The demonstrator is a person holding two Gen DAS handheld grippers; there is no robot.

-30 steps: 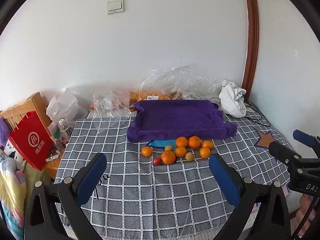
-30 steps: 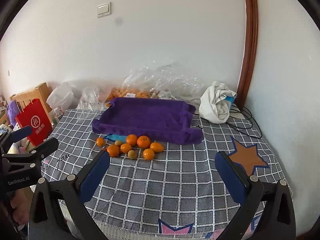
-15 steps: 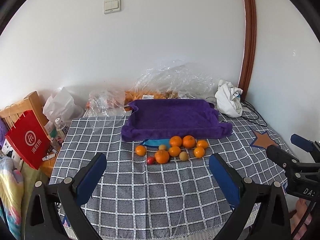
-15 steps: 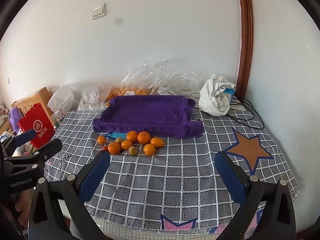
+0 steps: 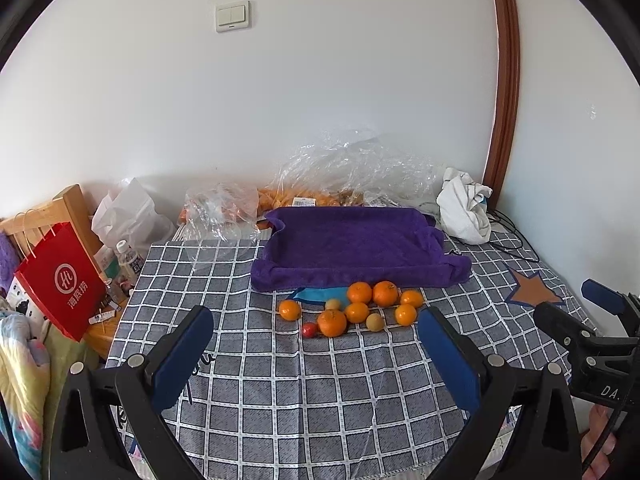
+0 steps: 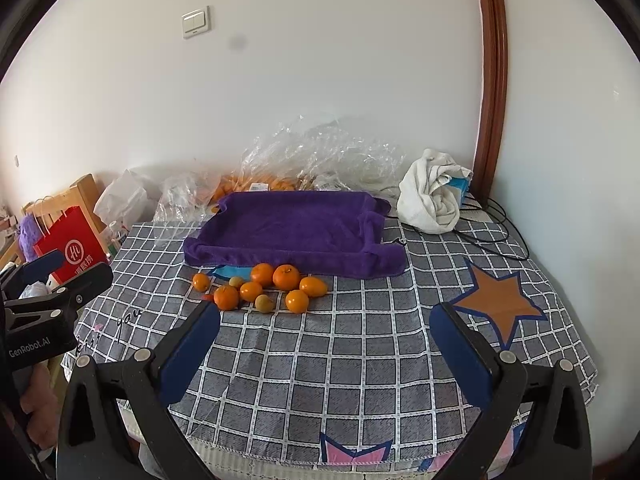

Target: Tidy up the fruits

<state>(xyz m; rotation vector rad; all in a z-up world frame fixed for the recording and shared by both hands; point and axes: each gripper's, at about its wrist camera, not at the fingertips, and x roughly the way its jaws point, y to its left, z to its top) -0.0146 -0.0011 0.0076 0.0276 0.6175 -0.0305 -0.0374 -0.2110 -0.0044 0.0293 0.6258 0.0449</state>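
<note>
A cluster of several oranges (image 5: 358, 311) (image 6: 262, 274), two small yellow-green fruits (image 5: 375, 322) (image 6: 264, 303) and a small red fruit (image 5: 309, 330) lies on the checked tablecloth, just in front of a purple cloth-lined tray (image 5: 352, 248) (image 6: 288, 232). A blue item (image 5: 320, 293) pokes out from under the tray. My left gripper (image 5: 316, 334) is open and empty, held above the near table, short of the fruit. My right gripper (image 6: 326, 330) is open and empty, to the right of and nearer than the fruit.
Clear plastic bags (image 5: 352, 168) with more oranges lie behind the tray by the wall. A white crumpled cloth (image 6: 434, 194) and black cables (image 6: 492, 236) sit at the back right. A red paper bag (image 5: 56, 280), bottles and a wooden chair stand off the table's left edge.
Both grippers have pulled back and risen a little, so the table and fruit appear slightly farther away. Both stay open. The fruit has not moved.
</note>
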